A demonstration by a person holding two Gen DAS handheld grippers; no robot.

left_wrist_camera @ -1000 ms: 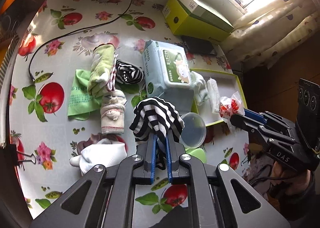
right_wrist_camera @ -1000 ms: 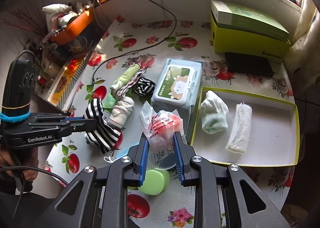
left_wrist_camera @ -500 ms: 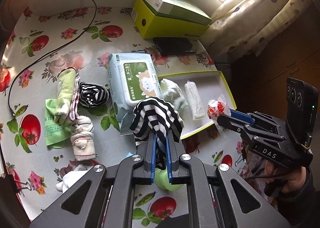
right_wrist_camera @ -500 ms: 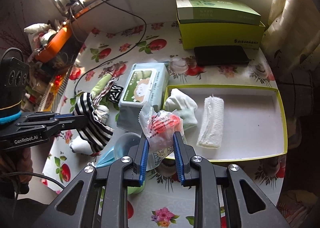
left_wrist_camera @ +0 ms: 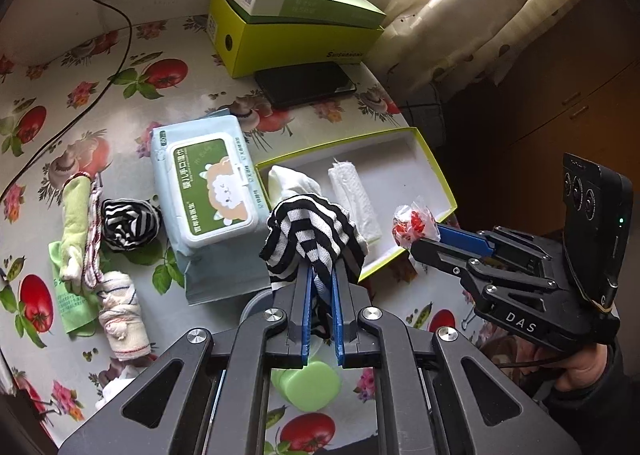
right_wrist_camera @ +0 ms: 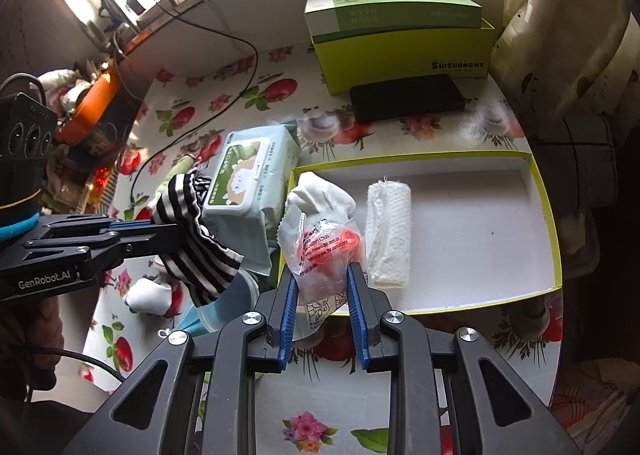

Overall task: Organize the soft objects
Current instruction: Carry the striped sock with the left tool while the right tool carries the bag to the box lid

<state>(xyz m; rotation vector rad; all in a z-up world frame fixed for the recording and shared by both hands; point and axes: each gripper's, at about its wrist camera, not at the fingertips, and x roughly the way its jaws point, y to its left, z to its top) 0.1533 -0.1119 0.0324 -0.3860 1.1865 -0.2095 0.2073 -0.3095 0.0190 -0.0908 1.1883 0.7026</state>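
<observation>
While both hands were held above the flowery worktop [left_wrist_camera: 168, 39], each pair of tongs was clamped on something soft. The left tongs [left_wrist_camera: 320, 279] were closed on a black-and-white striped sock [left_wrist_camera: 310, 233], which was bunched over the blue pads so the tips couldn't really be made out. The right tongs [right_wrist_camera: 322, 275] were gripping a clear plastic packet with red stuff inside [right_wrist_camera: 320, 251]; what the red stuff actually was couldn't be told through the crinkled wrap.

Both loads were held over the near-left corner of the shallow yellow-rimmed box lid [right_wrist_camera: 536, 179]. Whether the packet was touching the lid couldn't be judged. Inside the lid, a white rolled cloth [right_wrist_camera: 388, 231] was laid lengthwise, and a pale balled sock [right_wrist_camera: 324, 191] was partly covered by the packet in the right view and by the striped sock in the left view.

Just left of the lid, a pack of wet wipes [left_wrist_camera: 204, 191] was parked, with its near end hidden behind the striped sock in the right view. Further left, a second striped sock ball [left_wrist_camera: 128, 223], a green sock [left_wrist_camera: 76, 215] and a white rolled sock [left_wrist_camera: 120, 315] were left on the worktop. A green lid-like thing [left_wrist_camera: 312, 383] was mostly blocked by the left tongs' frame. The person's right hand [left_wrist_camera: 580, 367] was only seen at the edge, cut off in shadow.
</observation>
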